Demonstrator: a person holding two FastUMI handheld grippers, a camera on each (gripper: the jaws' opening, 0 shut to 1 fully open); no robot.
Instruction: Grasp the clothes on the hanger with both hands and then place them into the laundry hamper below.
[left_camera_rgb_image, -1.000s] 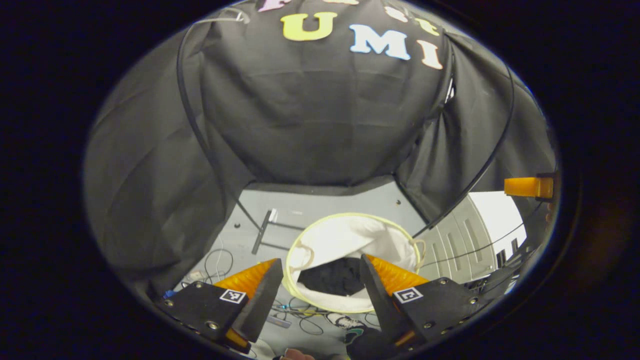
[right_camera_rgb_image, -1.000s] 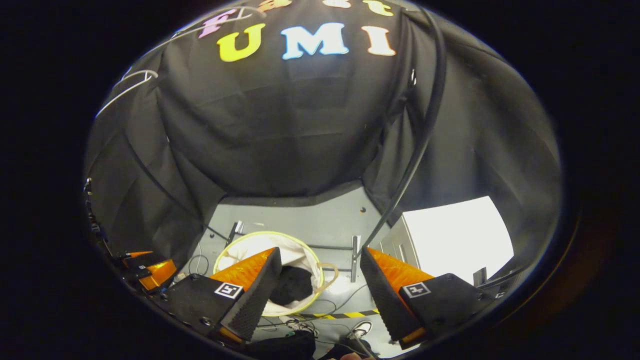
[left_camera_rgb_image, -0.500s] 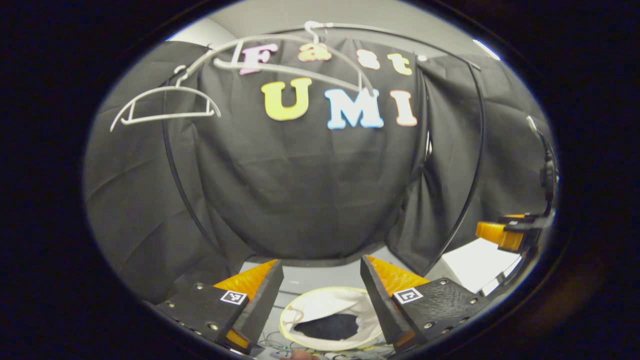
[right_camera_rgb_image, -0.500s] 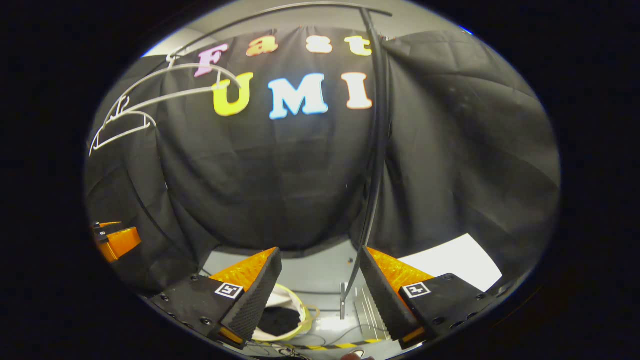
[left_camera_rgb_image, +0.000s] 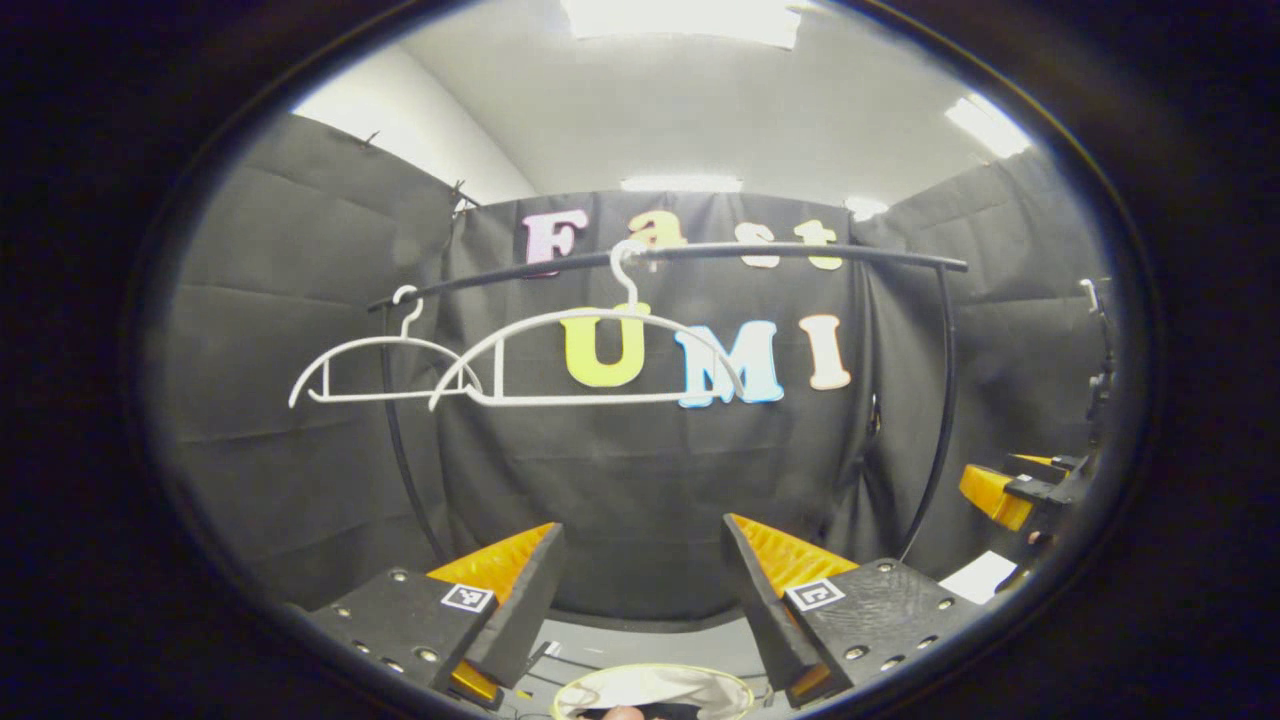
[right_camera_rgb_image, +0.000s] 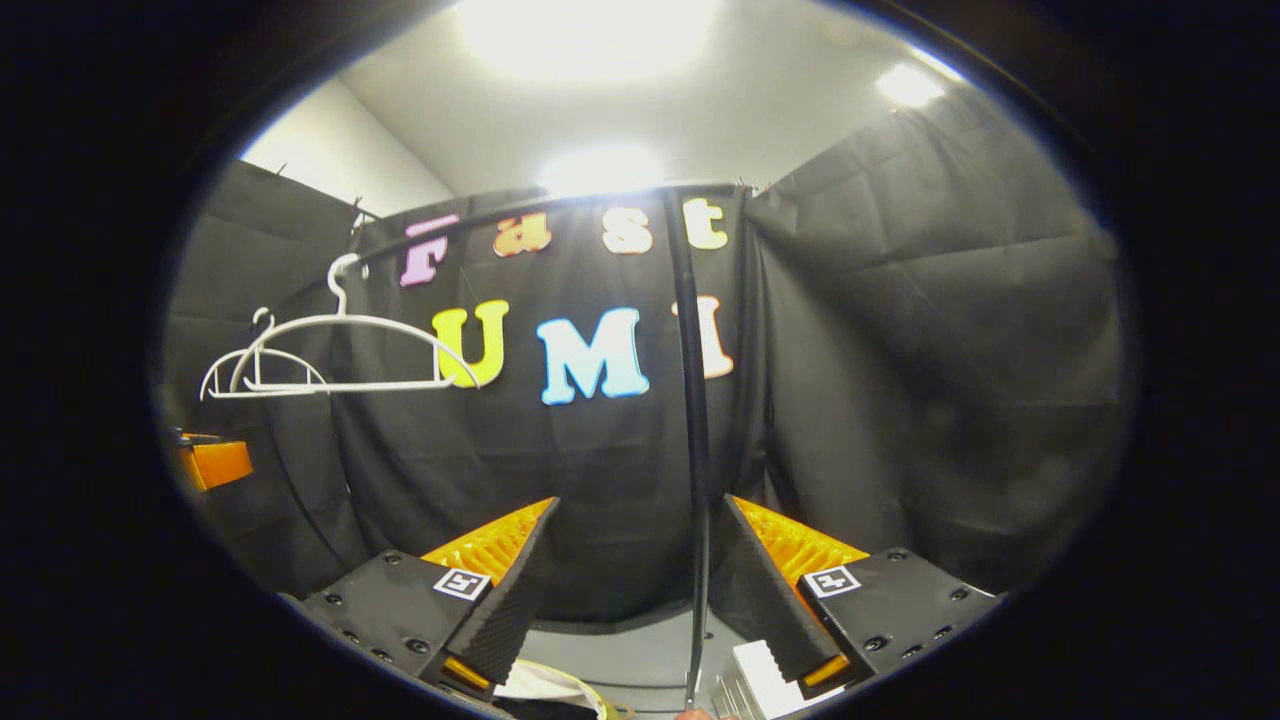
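With both my grippers, left gripper (left_camera_rgb_image: 640, 560) and right gripper (right_camera_rgb_image: 635, 550), spread and empty, white hangers (left_camera_rgb_image: 590, 350) bare on rail (left_camera_rgb_image: 700, 255); hamper (left_camera_rgb_image: 650, 690) below; no legible labels.

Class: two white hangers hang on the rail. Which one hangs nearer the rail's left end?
The smaller-looking hanger, its hook beside the rail's left bend.

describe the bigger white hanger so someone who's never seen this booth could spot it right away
Find the black rail that runs across the booth. Two bare white hangers hang from it; the bigger hanger is nearer the rail's middle. It overlaps the smaller hanger, which sits toward the rail's left end.
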